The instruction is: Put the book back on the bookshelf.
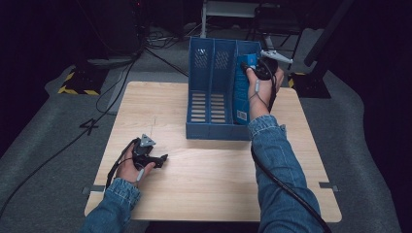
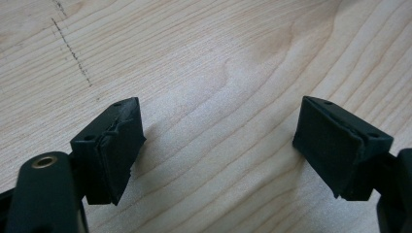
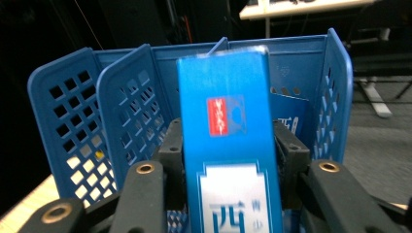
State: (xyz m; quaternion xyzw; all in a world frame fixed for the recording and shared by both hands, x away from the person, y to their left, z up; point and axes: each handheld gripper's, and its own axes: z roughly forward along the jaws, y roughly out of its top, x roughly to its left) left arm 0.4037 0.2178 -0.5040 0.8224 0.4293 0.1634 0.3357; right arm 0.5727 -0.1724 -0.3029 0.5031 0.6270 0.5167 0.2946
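My left gripper (image 2: 216, 145) is matte black: blocky, wedge-faced fingers (image 2: 114, 145) with small screw holes near their tips and a brass rivet behind the left one. My right gripper (image 3: 228, 160) has brass rivets behind both fingers. Denim sleeves (image 1: 277, 160), black cables trailing behind, grey three-cornered plate (image 1: 145, 141).

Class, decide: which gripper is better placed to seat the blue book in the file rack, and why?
Right. The right gripper is shut on the blue book, over the rack's right compartment. The left gripper is open, over bare table.
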